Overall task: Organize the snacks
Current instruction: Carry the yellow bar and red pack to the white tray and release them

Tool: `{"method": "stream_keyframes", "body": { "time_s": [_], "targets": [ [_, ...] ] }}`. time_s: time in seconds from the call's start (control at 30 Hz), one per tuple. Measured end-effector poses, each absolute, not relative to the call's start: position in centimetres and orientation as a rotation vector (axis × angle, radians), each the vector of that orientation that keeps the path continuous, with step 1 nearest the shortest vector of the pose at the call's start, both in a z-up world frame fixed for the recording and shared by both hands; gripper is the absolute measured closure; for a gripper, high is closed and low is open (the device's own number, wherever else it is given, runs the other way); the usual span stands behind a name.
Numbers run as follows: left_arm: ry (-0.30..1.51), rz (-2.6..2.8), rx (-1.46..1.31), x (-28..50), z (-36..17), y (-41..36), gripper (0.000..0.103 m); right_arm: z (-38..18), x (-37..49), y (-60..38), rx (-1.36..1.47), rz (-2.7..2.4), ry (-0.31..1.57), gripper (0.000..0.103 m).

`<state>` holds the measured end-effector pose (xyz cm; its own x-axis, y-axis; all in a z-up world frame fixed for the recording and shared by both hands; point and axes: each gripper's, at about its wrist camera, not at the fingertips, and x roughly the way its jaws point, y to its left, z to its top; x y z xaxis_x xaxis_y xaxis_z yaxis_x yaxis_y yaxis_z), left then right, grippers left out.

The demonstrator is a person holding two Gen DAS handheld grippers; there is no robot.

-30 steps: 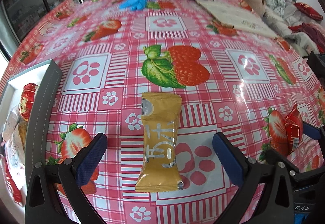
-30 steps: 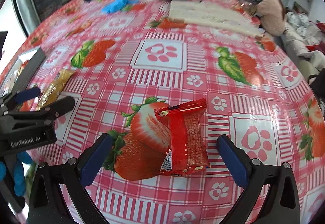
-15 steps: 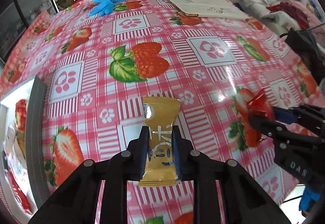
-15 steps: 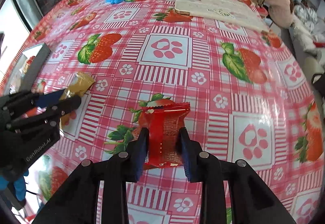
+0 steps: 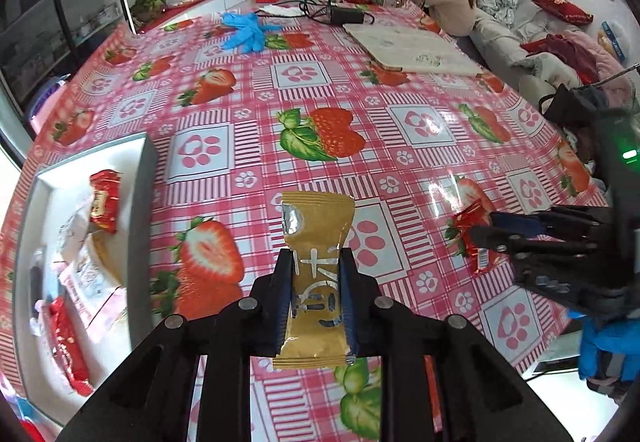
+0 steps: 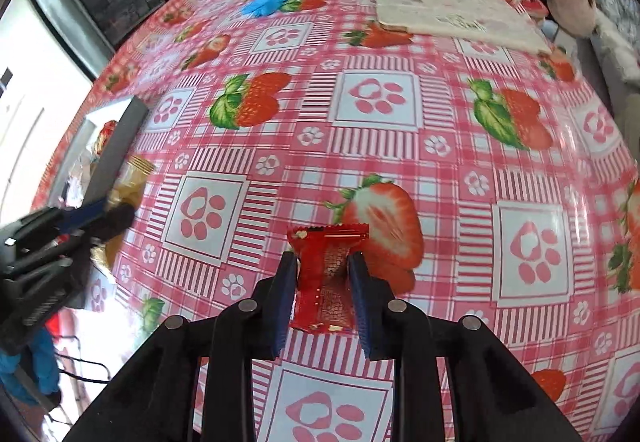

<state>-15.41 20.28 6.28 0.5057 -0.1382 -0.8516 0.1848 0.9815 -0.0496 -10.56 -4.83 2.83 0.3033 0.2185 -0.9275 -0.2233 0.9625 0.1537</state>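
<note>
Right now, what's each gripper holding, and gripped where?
Left gripper pinches the gold snack packet across its lower middle. Right gripper pinches the red snack packet across its middle, both ends sticking out.

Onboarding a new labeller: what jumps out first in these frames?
The loud pink strawberry-and-paw-print tablecloth fills both views. Centre-frame, the left gripper pinches a gold foil snack packet, and the right gripper pinches a red foil snack packet. At the table's left edge, a grey-walled white tray already holds several snacks.
</note>
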Motion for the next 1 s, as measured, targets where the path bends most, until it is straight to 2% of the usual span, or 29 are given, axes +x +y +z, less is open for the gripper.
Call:
{"method": "stream_keyframes", "body": {
  "time_s": [0.07,0.1,0.13,0.2,0.27,0.37,0.4,0.43,0.7,1.0],
  "targets": [
    [1.018,-0.192,0.054,-15.9,6.5,20.5,0.079,2.1,-10.5,-4.3,-0.041,0.297,1.255,0.072],
    [1.017,-0.189,0.055,-16.1,6.6,20.6,0.079,1.6,-10.5,-4.1,-0.05,0.291,1.28,0.067],
    [1.018,-0.187,0.054,-16.3,6.6,20.7,0.078,1.4,-10.4,-4.1,-0.049,0.289,1.284,0.046],
    [1.02,-0.185,0.048,-16.5,6.6,20.9,0.078,1.3,-10.5,-3.9,-0.071,0.256,1.271,0.023],
    [1.02,-0.18,0.048,-16.7,6.5,20.9,0.078,0.8,-10.5,-3.8,-0.08,0.241,1.291,0.023],
    [1.018,-0.177,0.045,-17.0,6.7,20.9,0.078,0.9,-10.7,-3.5,-0.107,0.213,1.268,0.032],
    [1.018,-0.18,0.042,-17.0,6.7,20.9,0.078,1.1,-10.8,-3.4,-0.106,0.218,1.254,0.052],
    [1.017,-0.183,0.038,-17.1,6.9,20.9,0.078,1.3,-10.7,-3.4,-0.11,0.223,1.246,0.078],
    [1.014,-0.211,0.003,-17.9,9.5,23.4,0.078,4.4,-10.9,-1.7,-0.036,0.327,1.2,0.078],
    [0.961,-0.078,0.029,-19.0,13.6,31.2,0.078,10.5,-10.1,5.1,-0.015,0.517,1.114,0.078]
  ]
}}
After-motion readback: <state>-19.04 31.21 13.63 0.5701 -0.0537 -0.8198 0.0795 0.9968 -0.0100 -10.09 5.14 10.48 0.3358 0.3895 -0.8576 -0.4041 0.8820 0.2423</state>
